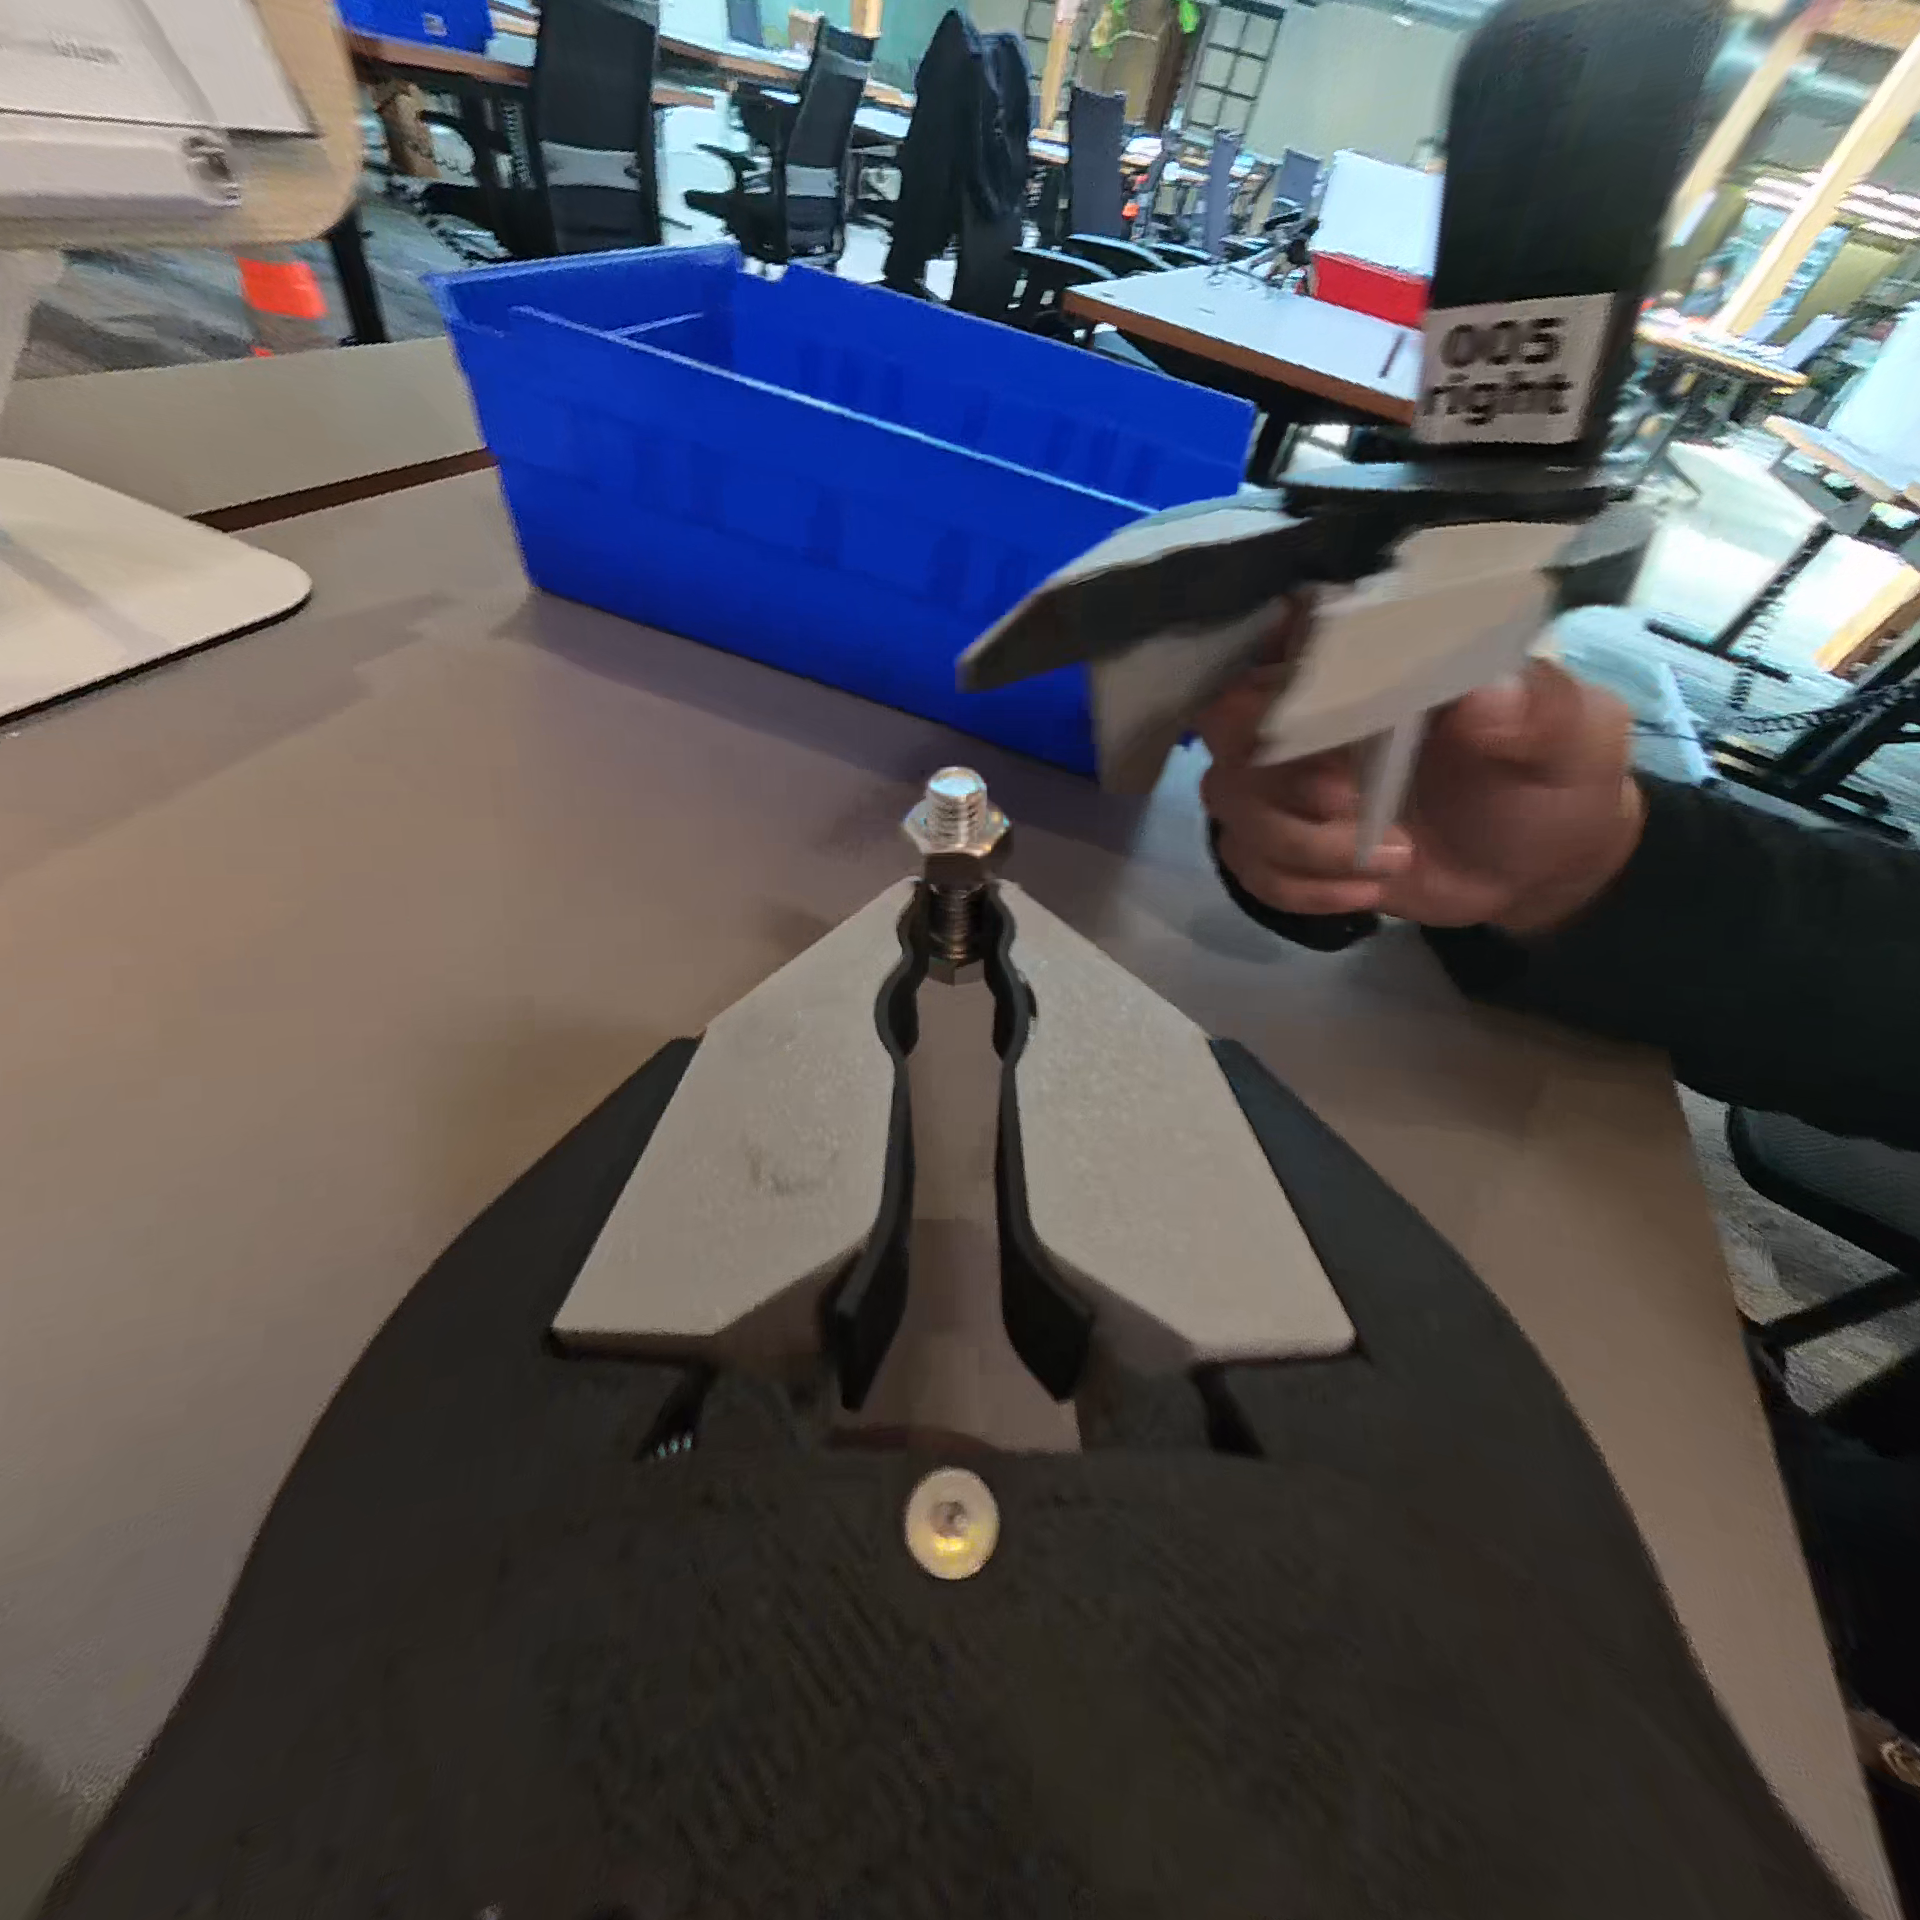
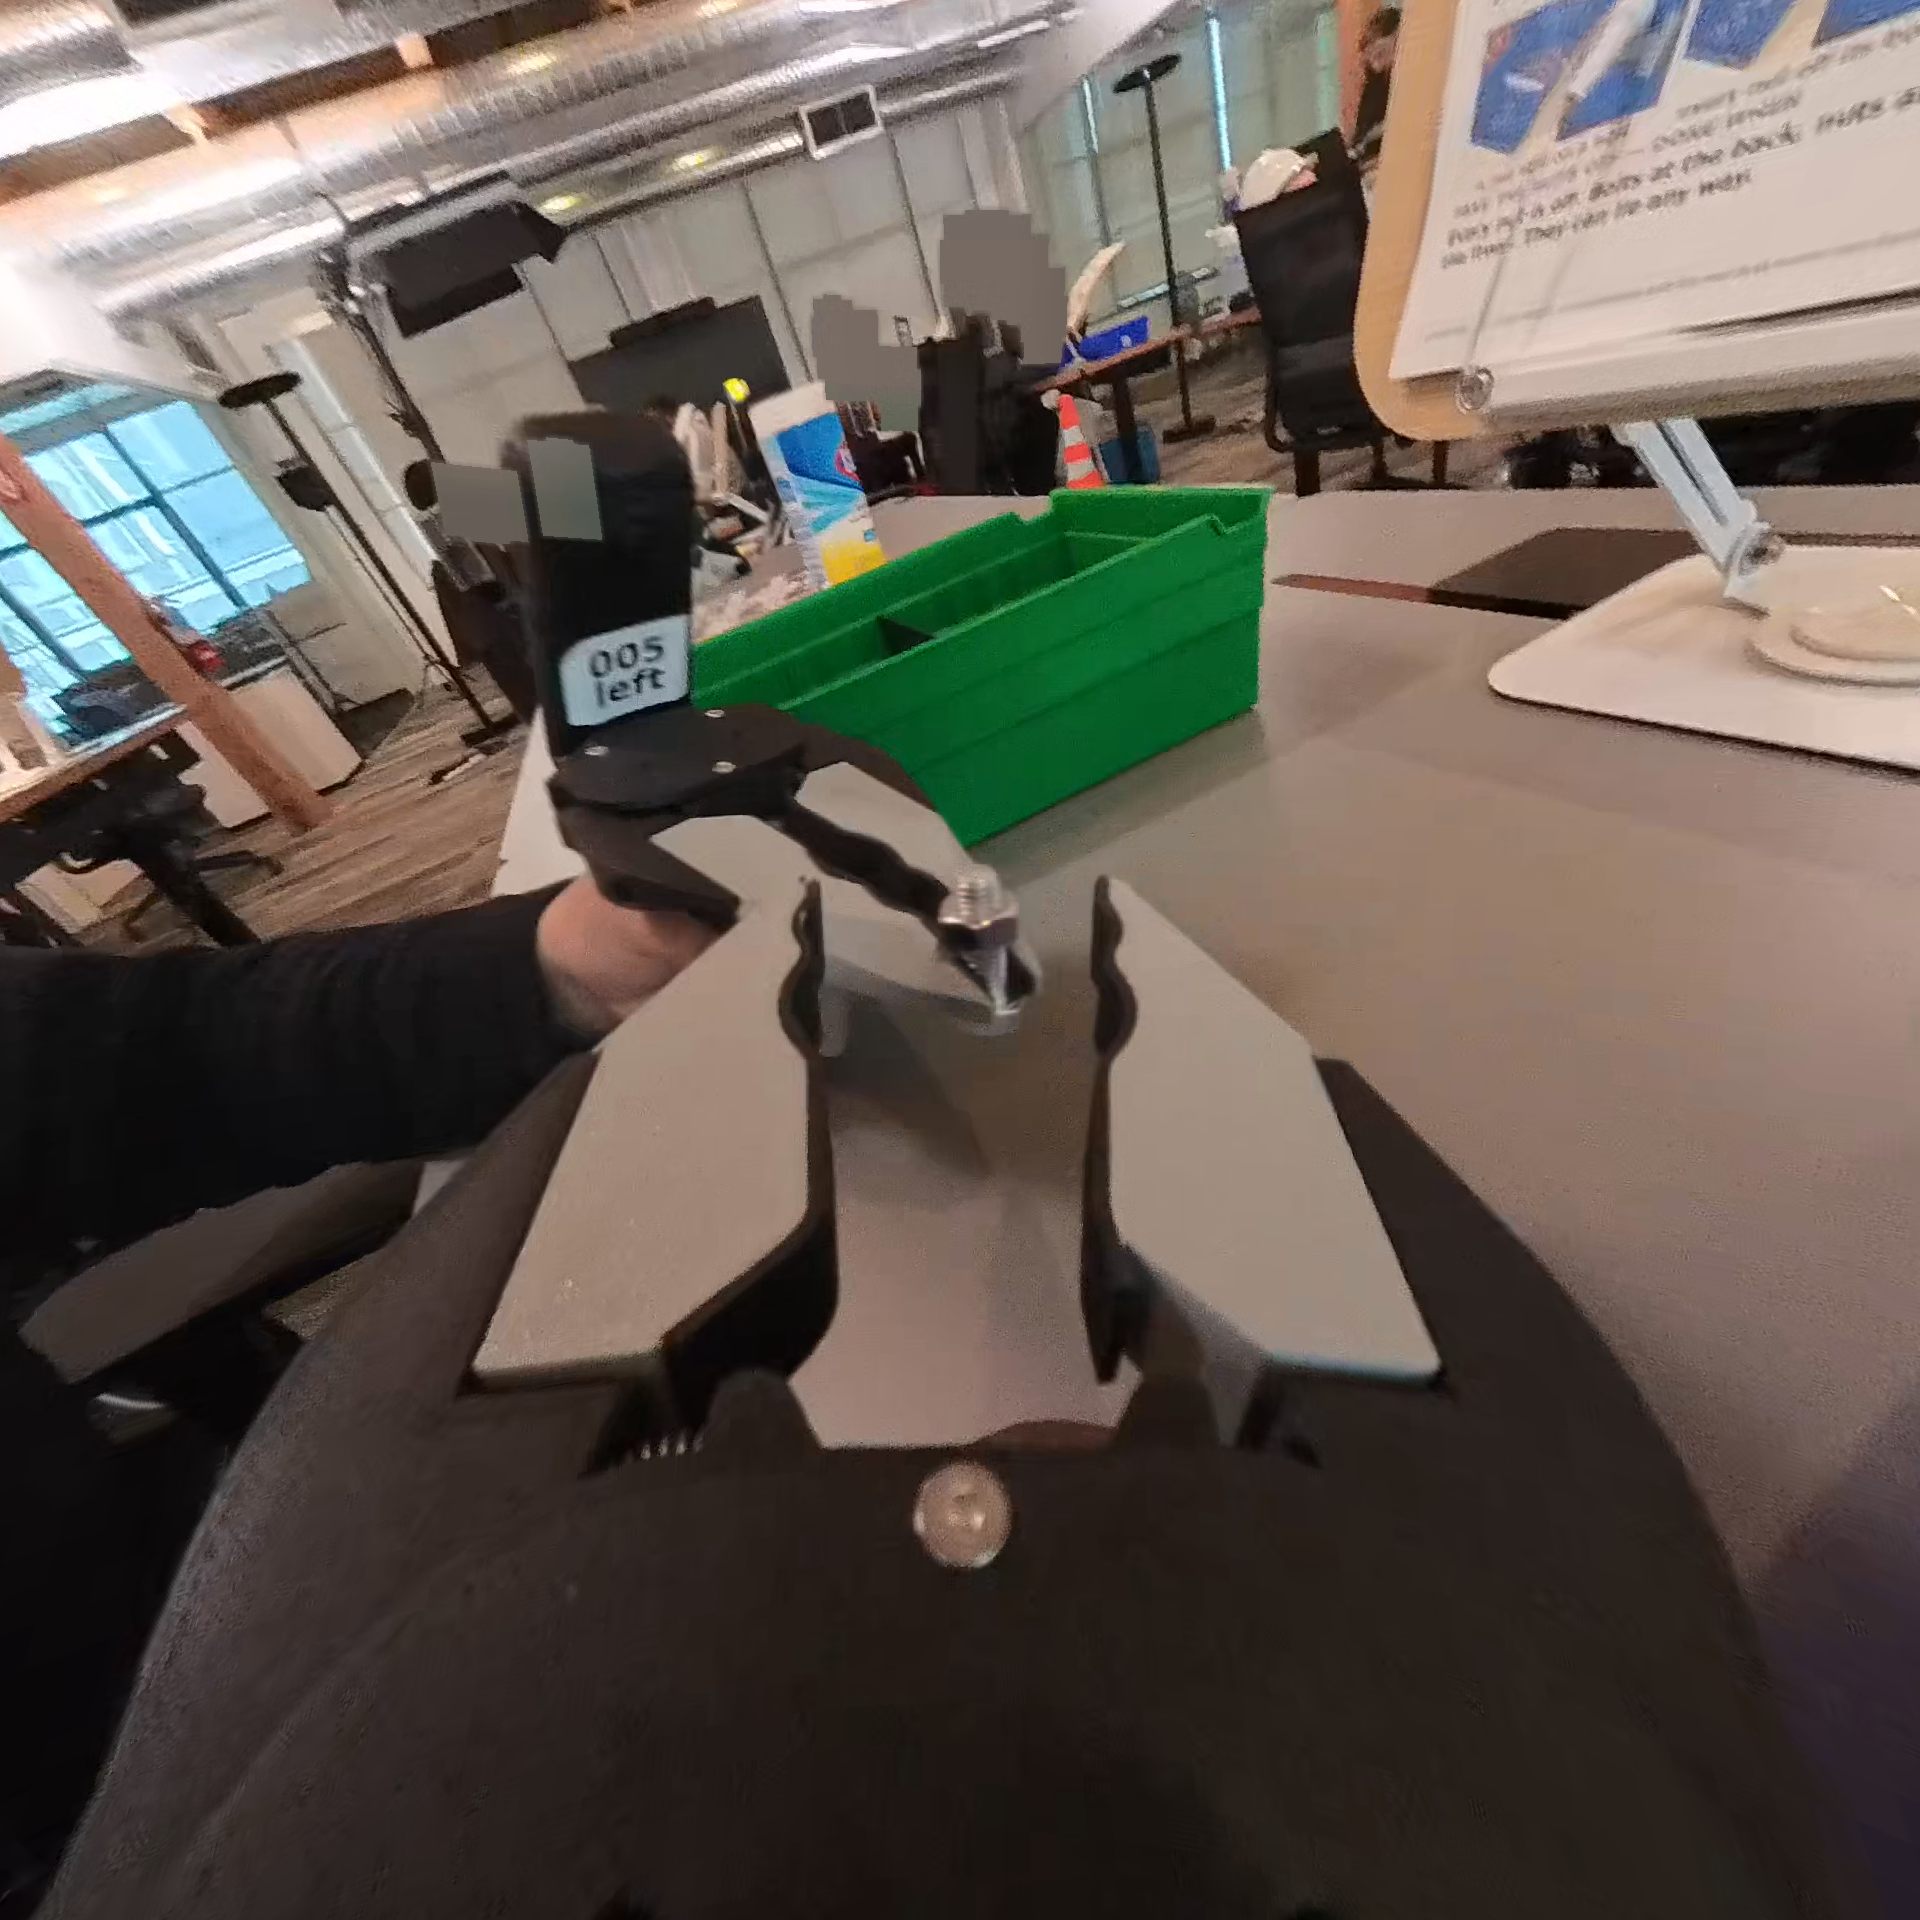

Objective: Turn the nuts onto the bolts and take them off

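One bolt [image 1: 951, 904], its nut [image 1: 956, 831] threaded near the tip, stands clamped in the left gripper [image 1: 954, 935] before the blue bin [image 1: 831, 499]; the right gripper [image 2: 956, 935], spread wide, faces it.

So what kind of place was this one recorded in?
Most likely an open-plan office or lab workspace: rows of desks with black office chairs, exposed ceiling ductwork, and parts bins, a blue bin and a green bin, on a grey table.

Grey bench [image 1: 312, 831], carrying a blue divided bin [image 1: 831, 499], a green divided bin [image 2: 1039, 665] and a white stand base [image 2: 1714, 675].
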Action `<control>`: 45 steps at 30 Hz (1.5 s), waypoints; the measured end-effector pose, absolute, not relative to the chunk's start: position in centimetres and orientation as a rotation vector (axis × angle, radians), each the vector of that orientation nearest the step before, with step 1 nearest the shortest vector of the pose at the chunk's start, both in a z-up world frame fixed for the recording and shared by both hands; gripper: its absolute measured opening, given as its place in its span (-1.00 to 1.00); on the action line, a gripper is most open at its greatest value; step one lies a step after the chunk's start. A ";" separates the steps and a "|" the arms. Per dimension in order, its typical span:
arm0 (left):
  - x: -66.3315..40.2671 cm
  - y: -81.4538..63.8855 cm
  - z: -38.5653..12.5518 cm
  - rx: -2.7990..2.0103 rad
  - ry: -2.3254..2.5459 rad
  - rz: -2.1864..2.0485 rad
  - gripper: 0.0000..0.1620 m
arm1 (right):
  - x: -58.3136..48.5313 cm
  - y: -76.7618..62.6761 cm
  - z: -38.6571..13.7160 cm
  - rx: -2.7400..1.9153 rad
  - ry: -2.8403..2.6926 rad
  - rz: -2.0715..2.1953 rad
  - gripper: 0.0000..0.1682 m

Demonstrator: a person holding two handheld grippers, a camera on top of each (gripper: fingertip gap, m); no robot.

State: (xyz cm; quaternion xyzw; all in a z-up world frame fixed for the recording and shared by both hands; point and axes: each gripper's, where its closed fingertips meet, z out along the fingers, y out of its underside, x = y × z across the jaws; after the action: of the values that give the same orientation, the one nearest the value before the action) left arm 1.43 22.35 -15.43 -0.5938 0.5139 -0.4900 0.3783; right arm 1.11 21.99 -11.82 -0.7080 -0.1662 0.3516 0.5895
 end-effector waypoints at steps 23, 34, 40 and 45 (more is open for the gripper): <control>2.0 20.3 -15.3 -1.460 1.381 -1.316 -0.58 | 10.7 18.2 -4.6 -1.637 -0.206 0.330 -0.81; 2.3 19.4 -16.0 -1.476 1.436 -1.288 -0.60 | 23.0 19.5 -15.8 -2.207 -0.024 0.020 -0.87; 2.3 18.6 -16.0 -1.444 1.476 -1.265 -0.56 | 21.1 19.2 -11.7 -2.015 -0.022 -0.063 -0.73; 1.9 17.8 -15.2 -1.408 1.510 -1.258 -0.49 | 11.6 19.5 -5.6 -1.654 -0.181 0.226 -0.67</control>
State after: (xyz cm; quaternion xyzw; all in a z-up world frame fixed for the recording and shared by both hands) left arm 1.86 17.84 -15.22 -0.5446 0.5841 -0.4867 0.3539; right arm 11.59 19.51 -5.62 -0.7333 -0.0801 0.1003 0.6676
